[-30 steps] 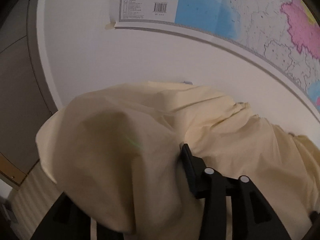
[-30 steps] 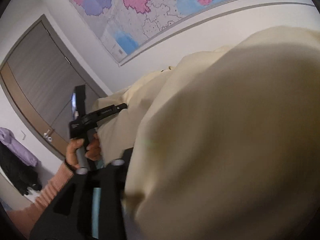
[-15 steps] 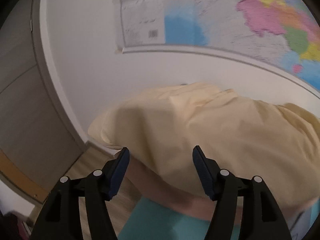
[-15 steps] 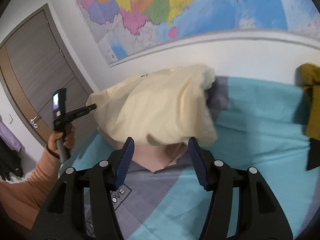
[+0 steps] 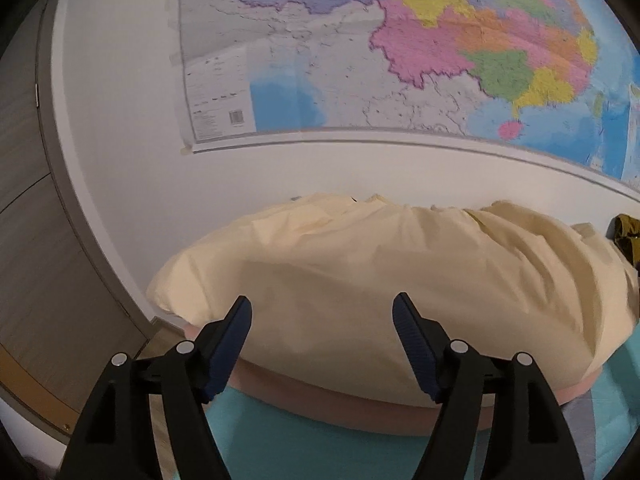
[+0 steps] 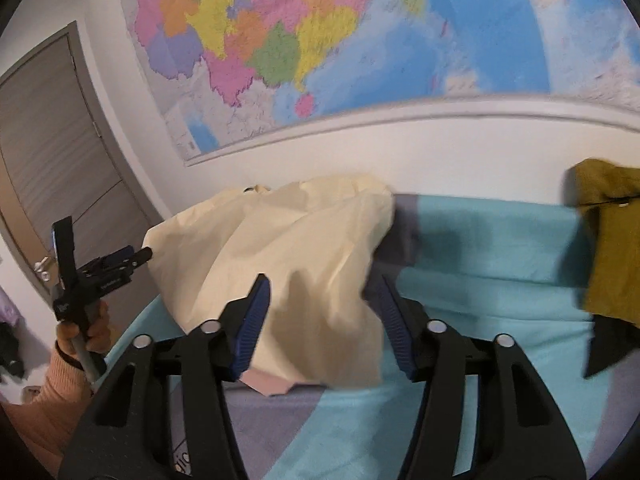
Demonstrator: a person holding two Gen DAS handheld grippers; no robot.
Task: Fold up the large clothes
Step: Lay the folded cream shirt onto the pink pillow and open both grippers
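Your left gripper (image 5: 322, 316) stands wide open with nothing between its blue-padded fingers (image 5: 236, 336), low in the left wrist frame, and the pale yellow cloth garment (image 5: 392, 280) lies heaped just beyond it on the bed with the turquoise and grey cover (image 5: 304, 436), against the white wall. Your right gripper (image 6: 322, 300) is spread just as wide and holds nothing; the same garment (image 6: 288, 256) sits crumpled in the centre left of its frame, over a pink fabric edge (image 6: 268, 386). An olive-green garment (image 6: 612, 236) lies at the right edge, well apart. Your left hand (image 6: 86, 326) shows at lower left; a coloured wall map (image 6: 340, 40) fills the top
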